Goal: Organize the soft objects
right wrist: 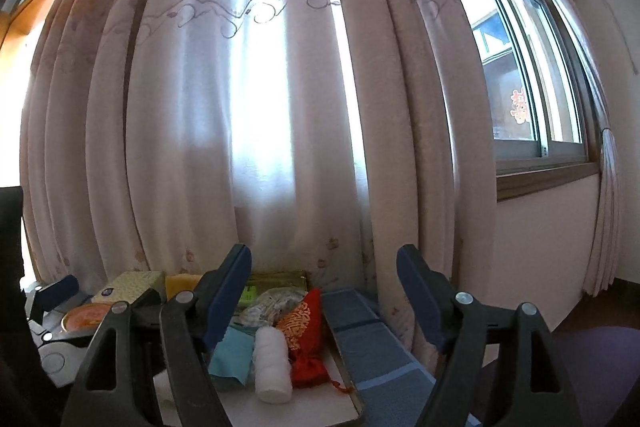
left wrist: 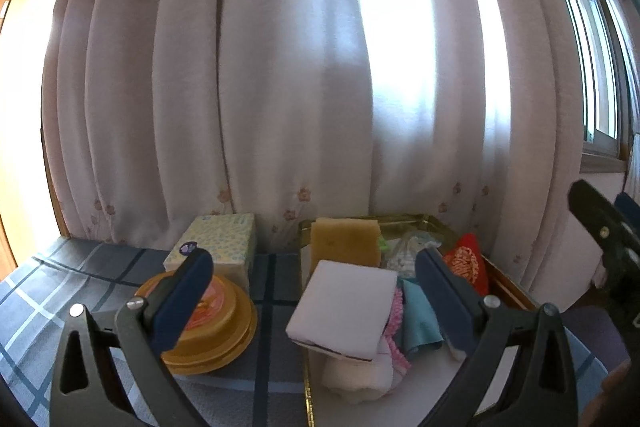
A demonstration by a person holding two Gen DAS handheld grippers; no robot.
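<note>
1. Both tools hang spread and empty: the left gripper (left wrist: 316,279) above the tray (left wrist: 508,283), the right gripper (right wrist: 324,291) over its far side.
2. Risk, by the look of it: the white pad (left wrist: 344,311) sits tilted on the heap, so a careless dip could tip it off.
3. That pad lies between the left fingers; the red pouch (right wrist: 306,339) and white roll (right wrist: 272,363) lie below the right pair.

Lighting: strong daylight through the curtain (left wrist: 280,87), blown-out vertical streak at centre; window (right wrist: 520,75) bright at right. Foreground shaded, dim. Quality: heavy fisheye bowing, dark corner vignetting, slight softness throughout.
</note>
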